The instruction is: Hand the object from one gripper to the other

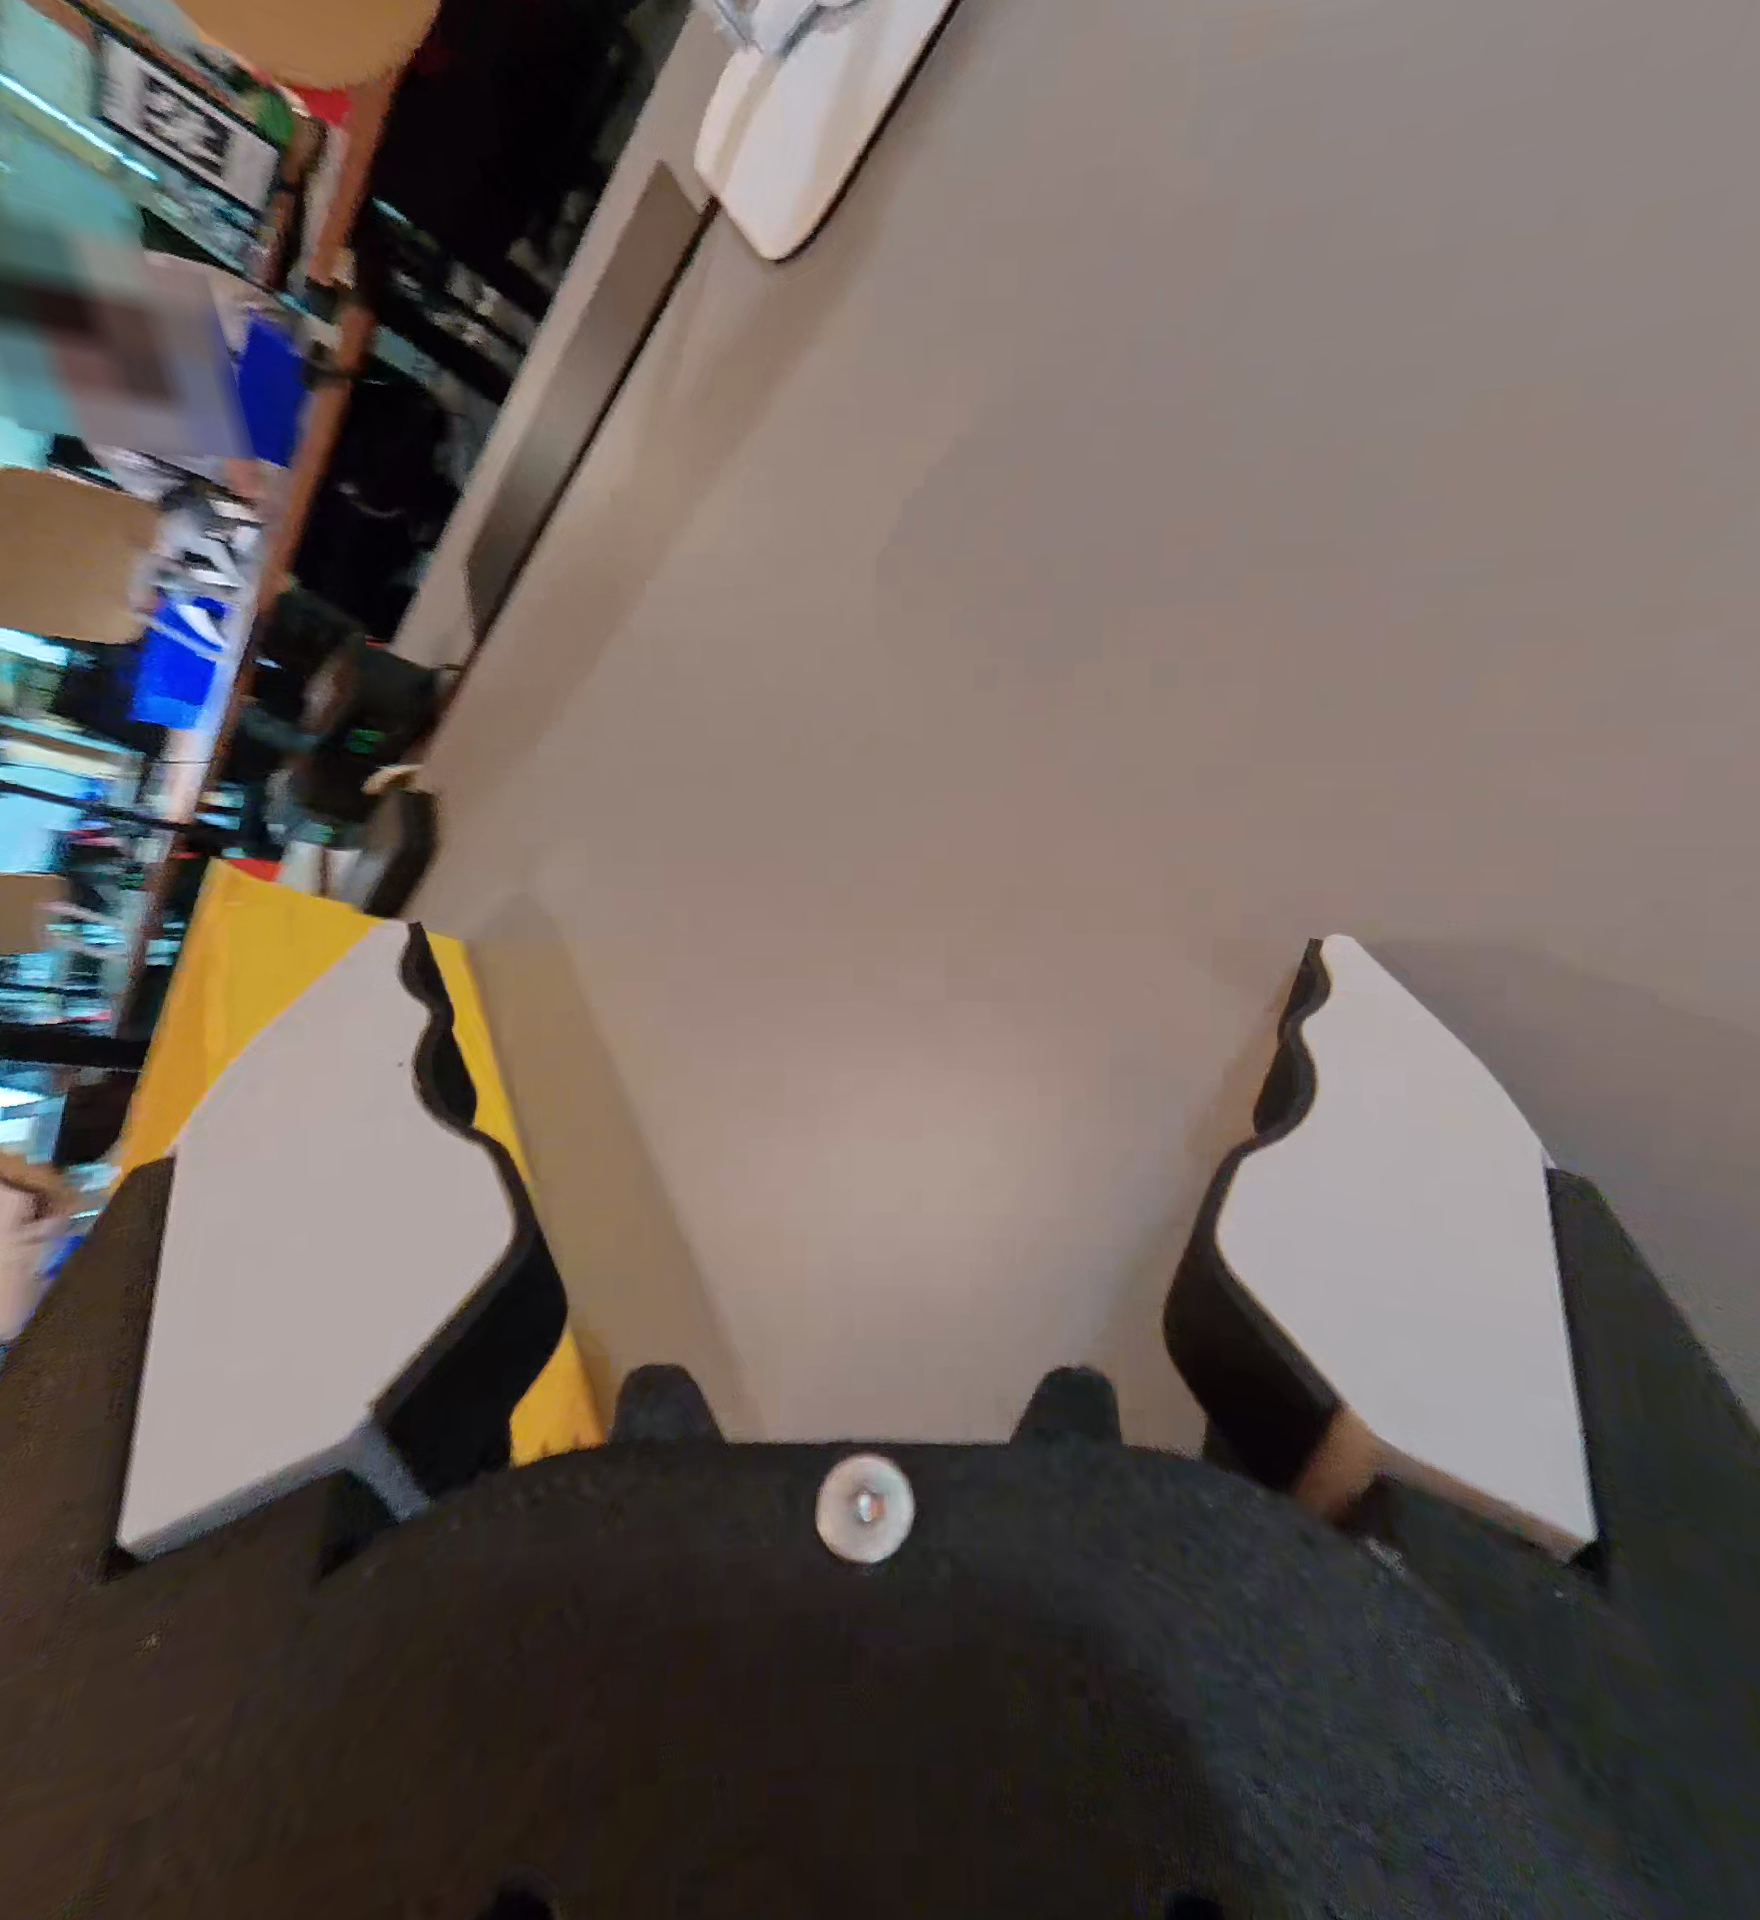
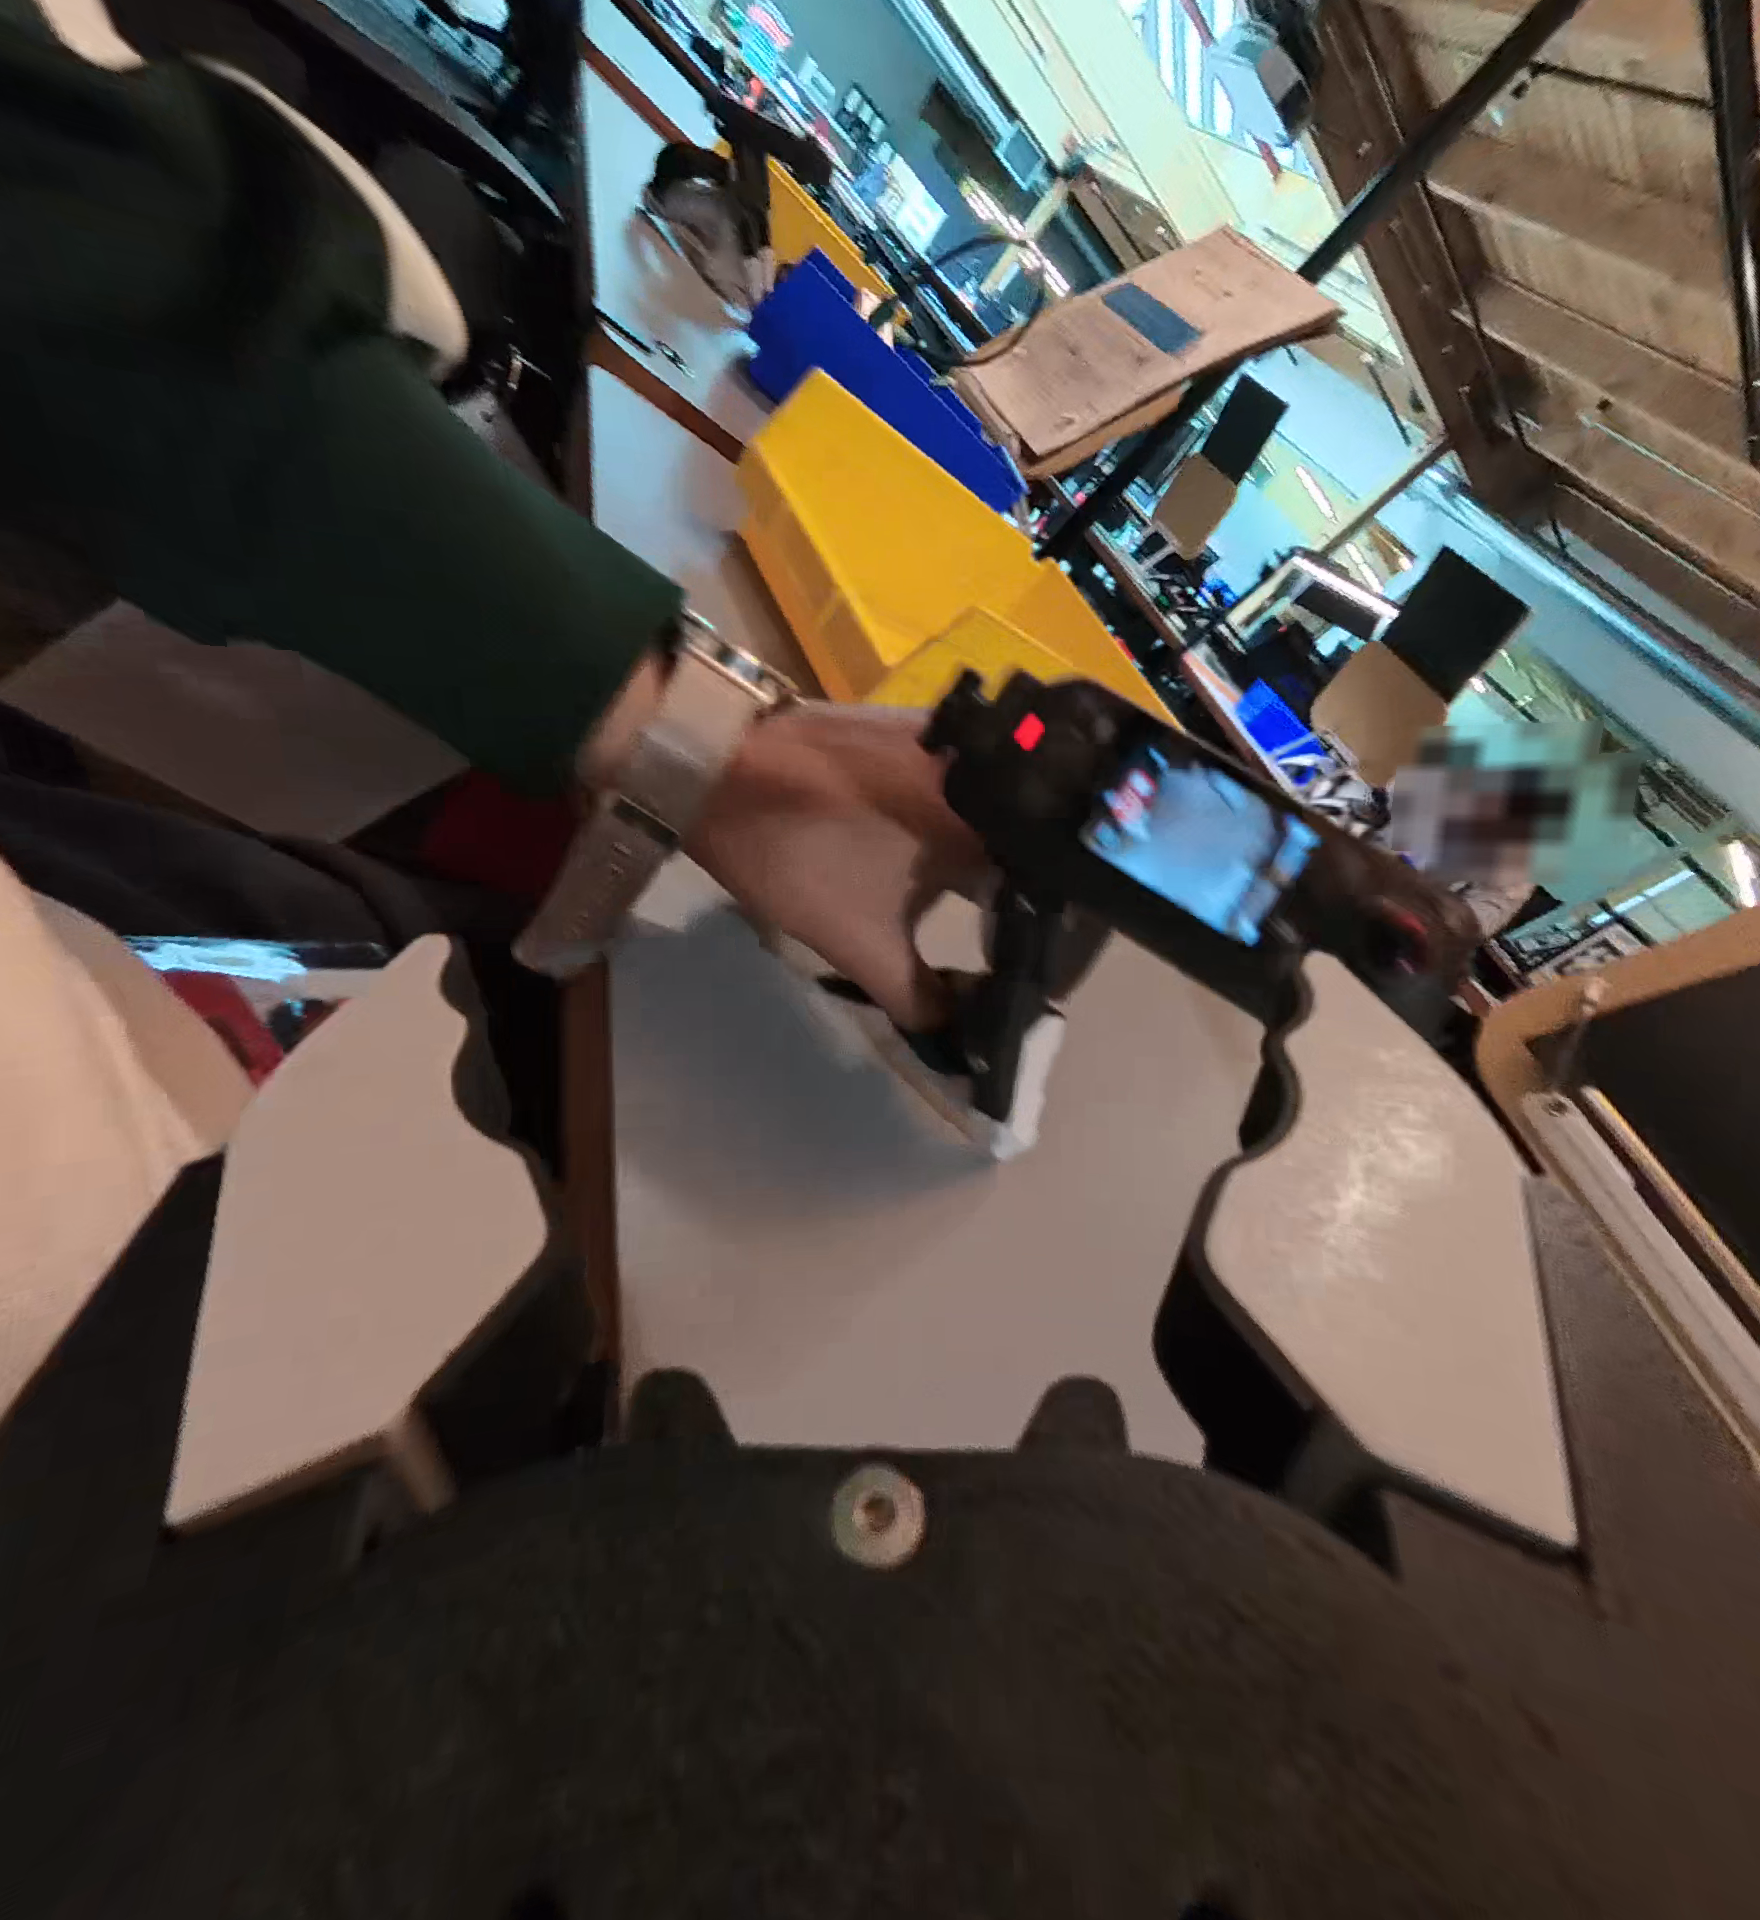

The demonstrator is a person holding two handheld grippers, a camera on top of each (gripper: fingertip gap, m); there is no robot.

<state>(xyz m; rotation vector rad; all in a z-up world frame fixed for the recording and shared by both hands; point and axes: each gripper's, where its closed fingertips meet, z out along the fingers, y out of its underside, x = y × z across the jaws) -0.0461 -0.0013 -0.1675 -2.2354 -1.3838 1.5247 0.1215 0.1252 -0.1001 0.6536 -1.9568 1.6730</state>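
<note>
The grey worktop (image 1: 1219, 540) fills the left wrist view, bare beneath the left tongs (image 1: 860, 945), whose white fingers (image 1: 336, 1195) stand wide apart and hold nothing. Yellow bins (image 2: 886, 551) and a blue bin (image 2: 855, 353) sit at the worktop's far side. In the right wrist view the right tongs (image 2: 860, 997) also gape empty. Beyond them a hand (image 2: 834, 831) in a dark green sleeve (image 2: 263, 416) holds the other gripper low over the worktop. A white tray (image 1: 814, 125) lies far off. The object to hand over cannot be made out
</note>
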